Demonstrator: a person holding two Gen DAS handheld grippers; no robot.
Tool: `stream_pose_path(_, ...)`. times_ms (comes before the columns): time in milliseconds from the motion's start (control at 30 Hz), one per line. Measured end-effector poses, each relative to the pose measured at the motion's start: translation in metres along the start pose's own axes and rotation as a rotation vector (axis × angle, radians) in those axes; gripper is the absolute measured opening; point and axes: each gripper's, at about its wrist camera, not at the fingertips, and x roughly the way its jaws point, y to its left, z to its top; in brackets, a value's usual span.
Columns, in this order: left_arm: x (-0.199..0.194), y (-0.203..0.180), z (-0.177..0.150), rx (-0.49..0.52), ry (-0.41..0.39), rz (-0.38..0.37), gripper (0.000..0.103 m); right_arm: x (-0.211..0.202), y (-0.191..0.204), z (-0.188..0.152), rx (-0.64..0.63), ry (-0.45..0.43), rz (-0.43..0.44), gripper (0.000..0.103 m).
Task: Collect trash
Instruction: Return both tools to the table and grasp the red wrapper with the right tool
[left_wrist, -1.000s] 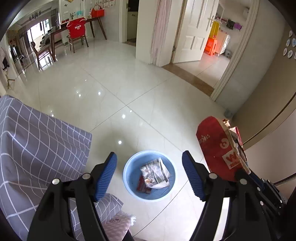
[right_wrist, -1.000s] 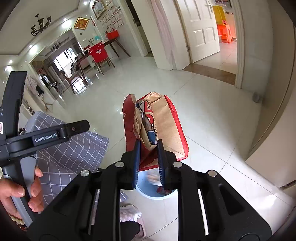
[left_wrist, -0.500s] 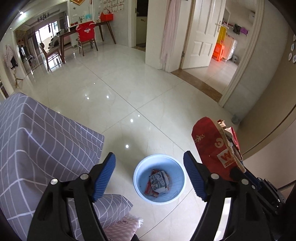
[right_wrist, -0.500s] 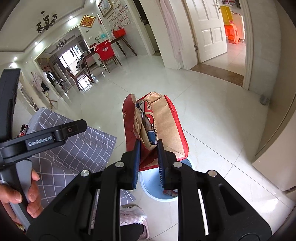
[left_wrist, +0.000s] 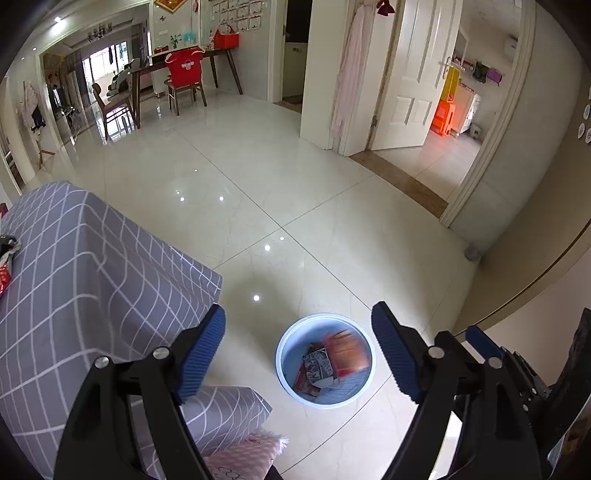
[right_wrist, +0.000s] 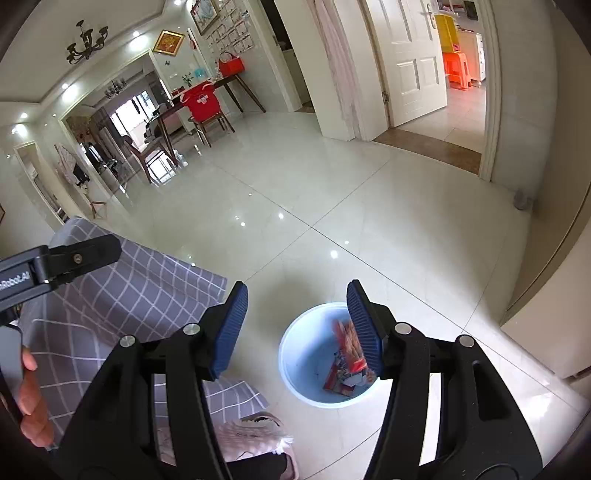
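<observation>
Both jaws opening with nothing between them, the right hand-held gripper (right_wrist: 295, 325) and left hand-held gripper (left_wrist: 297, 350) hover above the blue bin (left_wrist: 286, 347), where a blurred red paper bag (left_wrist: 345, 350) lies.

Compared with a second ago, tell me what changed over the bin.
The right gripper, jaws opening, let go of the red paper bag, which has dropped, blurred, into the blue bin. The left gripper is empty, jaws opening wider. The bin and grey checked cover stayed put.
</observation>
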Motion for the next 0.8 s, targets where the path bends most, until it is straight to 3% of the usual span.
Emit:
stream_pose_path(233, -0.043, 0.016, -0.009, -0.011, -0.056, -0.008, 0.08, -0.037, 0.033, 0.006, -0.045, -0.045, 0.048, 0.056)
stream_pose_path(500, -0.11, 0.078, -0.027, -0.071, -0.138, 0.064, 0.08, -0.072, 0.111, 0.002, -0.138, -0.075, 0.174, 0.057)
stream_pose_path(667, -0.148, 0.14, -0.042, -0.138, -0.179, 0.16, 0.08, -0.08, 0.177, -0.011, -0.223, -0.057, 0.267, 0.058)
stream_pose_path(800, -0.17, 0.202, -0.056, -0.184, -0.191, 0.321, 0.08, -0.078, 0.23, -0.02, -0.289, -0.03, 0.324, 0.059)
